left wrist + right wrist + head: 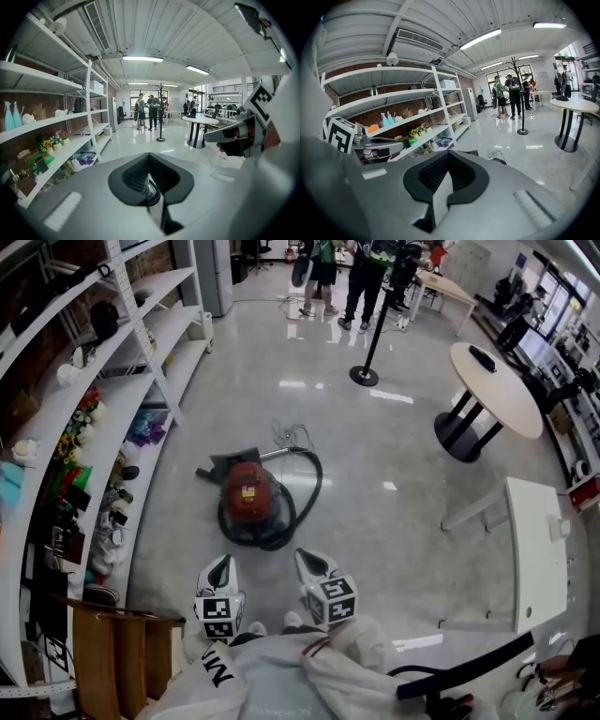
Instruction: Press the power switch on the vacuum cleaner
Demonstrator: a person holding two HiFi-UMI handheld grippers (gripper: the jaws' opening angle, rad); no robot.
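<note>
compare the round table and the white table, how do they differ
The round table has a beige top on black legs; the white table is rectangular on pale legs. The round table carries a dark object and stands farther off; the white table is nearer. Both stand right of the vacuum cleaner.

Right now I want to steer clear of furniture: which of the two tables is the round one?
The farther table, on dark legs, with a small dark thing on top. The nearer table, at the right, is white and rectangular.
</note>
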